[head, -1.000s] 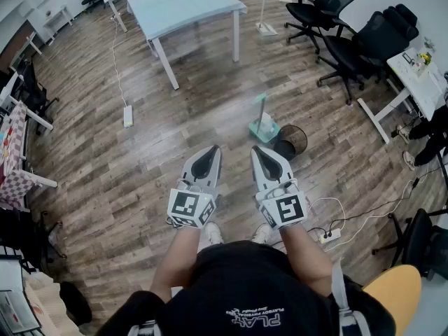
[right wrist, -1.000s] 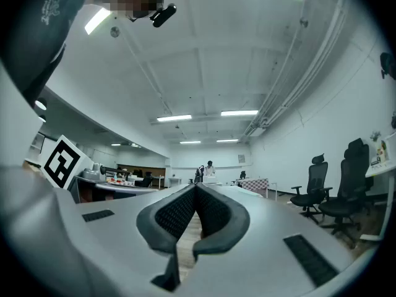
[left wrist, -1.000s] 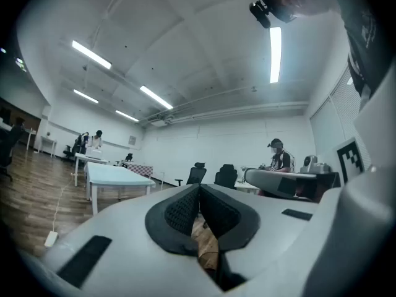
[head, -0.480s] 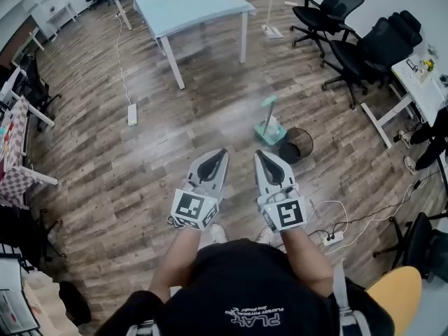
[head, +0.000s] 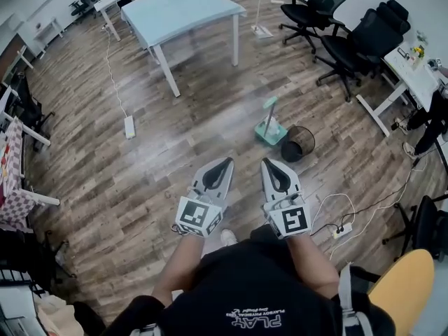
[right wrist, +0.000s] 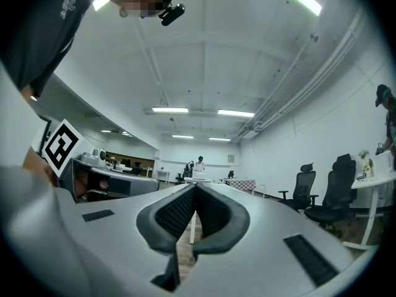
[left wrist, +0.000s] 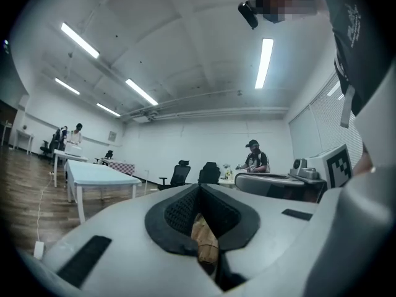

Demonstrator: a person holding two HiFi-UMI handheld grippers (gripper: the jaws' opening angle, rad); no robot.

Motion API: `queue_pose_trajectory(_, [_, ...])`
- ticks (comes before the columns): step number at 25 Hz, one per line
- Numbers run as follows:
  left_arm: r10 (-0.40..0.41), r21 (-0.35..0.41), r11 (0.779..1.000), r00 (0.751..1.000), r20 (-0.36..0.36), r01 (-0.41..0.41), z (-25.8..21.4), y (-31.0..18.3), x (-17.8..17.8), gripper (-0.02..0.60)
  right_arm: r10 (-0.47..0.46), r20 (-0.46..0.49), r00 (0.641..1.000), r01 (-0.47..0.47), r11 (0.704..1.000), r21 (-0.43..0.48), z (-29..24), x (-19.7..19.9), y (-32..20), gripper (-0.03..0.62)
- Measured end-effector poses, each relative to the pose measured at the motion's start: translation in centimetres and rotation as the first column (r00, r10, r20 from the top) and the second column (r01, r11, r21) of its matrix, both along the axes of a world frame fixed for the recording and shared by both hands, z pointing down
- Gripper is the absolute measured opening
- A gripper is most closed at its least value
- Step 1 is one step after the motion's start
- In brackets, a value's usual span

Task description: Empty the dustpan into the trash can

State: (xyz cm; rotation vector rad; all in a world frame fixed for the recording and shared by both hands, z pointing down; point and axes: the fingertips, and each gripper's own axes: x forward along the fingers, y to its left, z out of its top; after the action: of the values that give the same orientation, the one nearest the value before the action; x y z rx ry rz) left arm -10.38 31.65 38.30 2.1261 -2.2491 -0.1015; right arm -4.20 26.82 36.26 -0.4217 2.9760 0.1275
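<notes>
We take the trash can [head: 299,143] as our mark: a black mesh bin standing on the wood floor [head: 140,180]. The dustpan [head: 269,129] stands just beside it, on its far left side as the head view shows it. It is teal, with its long handle upright, and we cannot tell whether the two touch. It stands free of both our grippers.

Our left gripper [head: 227,162] and right gripper [head: 267,162] hang side by side on the near side of the trash can. They are well short of it and of the dustpan, with bare floor between. The right gripper is the nearer of the two to the trash can, and the left one lies further to its left.

In the left gripper view the fingers [left wrist: 173,214] are pressed together at the tips and grip nothing. Only a strip of floor shows through the gap behind the pads. In the right gripper view the fingers [right wrist: 175,216] are likewise closed together and empty.

Beyond the trash can and to its left stands a pale blue bench [head: 178,9]. Black office chairs [head: 364,44] stand beyond it to the right. A white power strip [head: 129,126] lies on the floor well to the left of the trash can.
</notes>
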Motion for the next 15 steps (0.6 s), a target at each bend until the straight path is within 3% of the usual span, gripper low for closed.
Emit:
queue_pose_trajectory(7, [0.038,-0.036,0.999,0.999,0.013,-0.038,1.4,-3.4,-1.1,0.025,0.000,-0.021,1.000,0.001,0.999,0.043,1.0,-1.8,-2.3,0.015])
queue_pose_trajectory(15, [0.069,-0.071,0.995,0.997,0.021,-0.068,1.8,-12.3,-3.0,0.025,0.025,-0.010,1.000,-0.025,0.999,0.034,1.2,-3.9,-11.2,0.015])
